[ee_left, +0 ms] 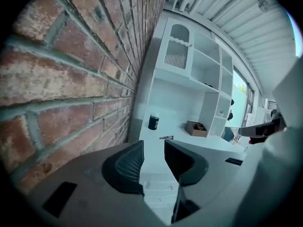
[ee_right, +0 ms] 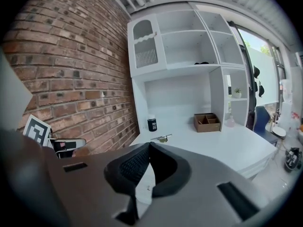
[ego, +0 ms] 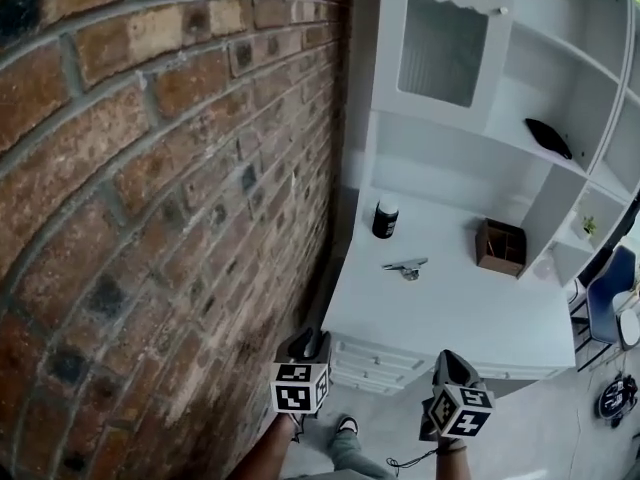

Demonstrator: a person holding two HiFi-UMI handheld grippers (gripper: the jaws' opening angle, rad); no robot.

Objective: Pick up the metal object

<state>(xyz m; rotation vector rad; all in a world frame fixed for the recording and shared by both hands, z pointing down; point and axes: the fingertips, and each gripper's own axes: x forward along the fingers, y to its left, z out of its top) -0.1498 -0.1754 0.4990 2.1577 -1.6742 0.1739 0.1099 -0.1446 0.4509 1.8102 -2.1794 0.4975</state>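
Note:
The metal object (ego: 405, 267) is a small silvery piece lying flat on the white desk (ego: 470, 313), toward its back left. It also shows far ahead in the left gripper view (ee_left: 165, 137) and the right gripper view (ee_right: 161, 138). My left gripper (ego: 308, 345) hovers in front of the desk's front left corner, well short of the object; its jaws stand open with a gap and nothing between them (ee_left: 154, 151). My right gripper (ego: 452, 367) hangs before the desk's front edge, its tips touching and holding nothing (ee_right: 149, 146).
A brick wall (ego: 150, 198) runs close along the left. On the desk stand a black jar (ego: 385, 218) behind the metal object and a brown wooden box (ego: 500, 247) to its right. A white hutch with shelves (ego: 520, 88) rises behind. Drawers (ego: 380, 363) face me; a blue chair (ego: 612, 303) is at right.

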